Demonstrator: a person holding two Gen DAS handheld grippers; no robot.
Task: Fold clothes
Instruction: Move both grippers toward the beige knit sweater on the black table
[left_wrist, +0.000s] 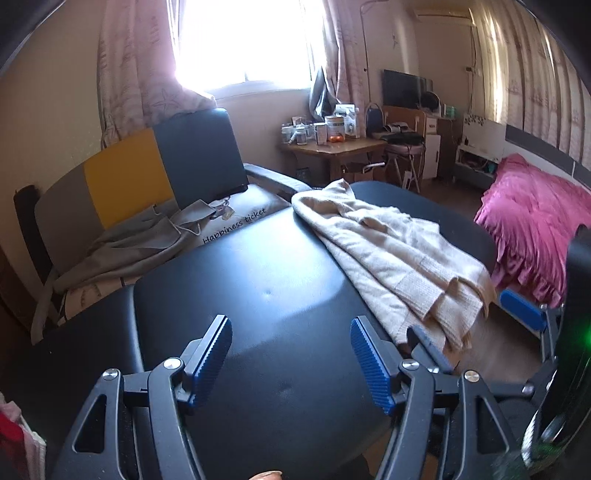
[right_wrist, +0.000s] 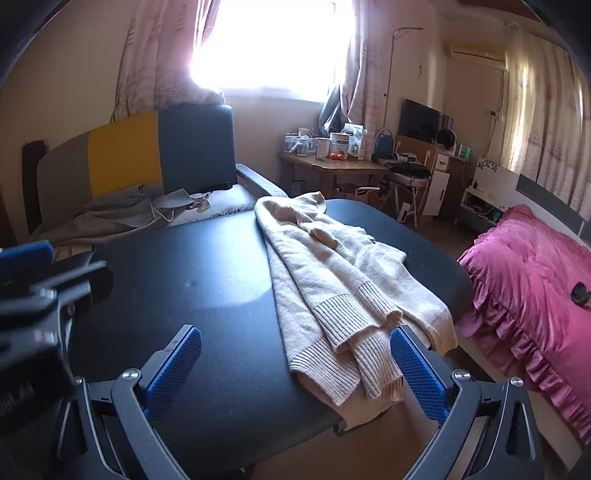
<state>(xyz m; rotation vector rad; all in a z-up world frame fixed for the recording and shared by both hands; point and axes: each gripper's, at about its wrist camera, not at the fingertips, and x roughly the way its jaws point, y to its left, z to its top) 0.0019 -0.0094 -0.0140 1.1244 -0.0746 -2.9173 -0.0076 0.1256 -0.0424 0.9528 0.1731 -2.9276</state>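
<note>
Two tools, one garment, one table: that is what we count at close range. We list the left tool (left_wrist: 291, 360) with its blue ribbed pads spread wide over bare table (left_wrist: 229, 295), gripping nothing. We list the right tool (right_wrist: 297, 363) likewise wide apart and empty, its right pad just beside the ribbed hem of the sweater (right_wrist: 332, 273).

We record the sweater as cream knit, loosely bunched, lying along the right side of the dark table. Its long axis runs from the near right edge away toward the window; the ribbed hem and cuff point toward us and droop over the near edge, the collar end lies farthest off.

As for containers, we note jars, a tin and boxes crowded on a wooden side table (right_wrist: 332, 162) by the far wall; we cannot tell their contents.

Further entries: a sofa (left_wrist: 122, 177) with grey, yellow and dark panels carrying a grey cloth (left_wrist: 140, 236), and a pink quilt (right_wrist: 532, 273) on the right.
</note>
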